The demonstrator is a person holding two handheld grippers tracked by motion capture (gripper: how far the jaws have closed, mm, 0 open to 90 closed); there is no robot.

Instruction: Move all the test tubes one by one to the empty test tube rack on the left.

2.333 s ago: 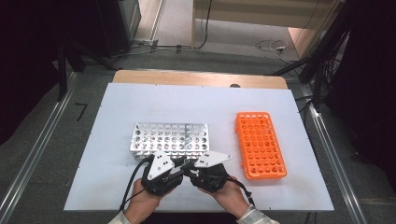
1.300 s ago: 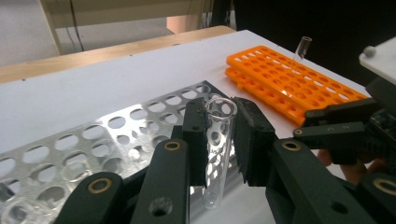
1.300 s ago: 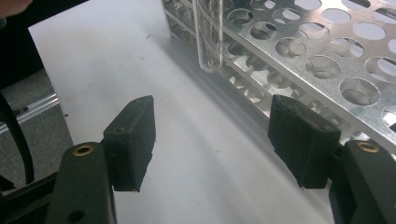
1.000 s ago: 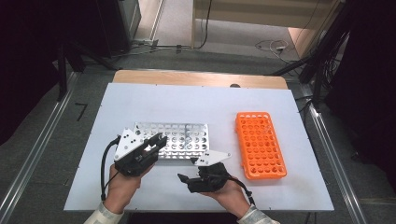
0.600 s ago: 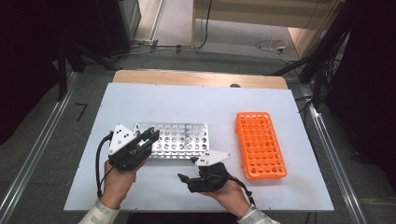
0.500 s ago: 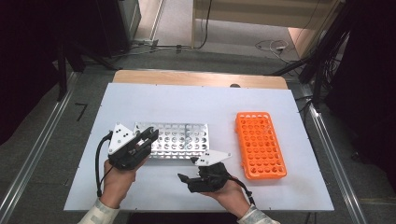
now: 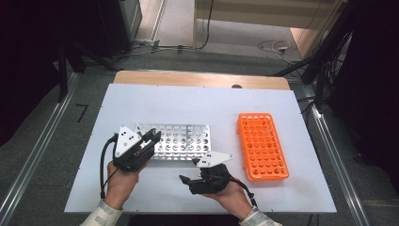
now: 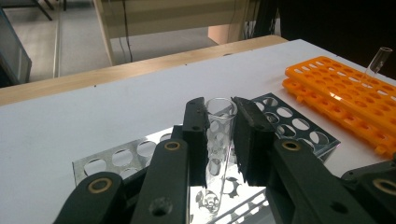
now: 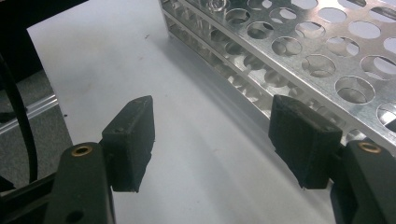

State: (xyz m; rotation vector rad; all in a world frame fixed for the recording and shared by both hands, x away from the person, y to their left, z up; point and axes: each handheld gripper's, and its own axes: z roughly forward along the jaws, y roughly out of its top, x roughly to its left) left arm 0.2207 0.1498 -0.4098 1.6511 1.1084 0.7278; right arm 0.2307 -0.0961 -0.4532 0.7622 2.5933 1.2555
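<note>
Since 2.3 s ago the left gripper (image 7: 151, 137) has swung out from the middle to the left end of the metal rack (image 7: 181, 141), while the right gripper (image 7: 187, 179) has hardly shifted. The left one's black jaws are clamped on a clear glass tube (image 8: 217, 140), which stands nearly upright with its open mouth level with the jaw tips and its rounded bottom hanging just over the rack's near-left holes. That is the relation that matters: the tube's long axis runs almost vertical, so it looks as if it only needs lining up over a hole and lowering straight down.

Shiny bent sheet metal makes up the rack, two perforated decks of round holes that mirror the tube. Just beside the rack's front edge, over bare white table (image 7: 197, 101), the right gripper (image 9: 212, 140) sits with jaws spread wide and empty. Farther right lies the orange rack (image 7: 261, 146), matte plastic with smaller holes, one more tube (image 8: 379, 60) leaning in it.
</note>
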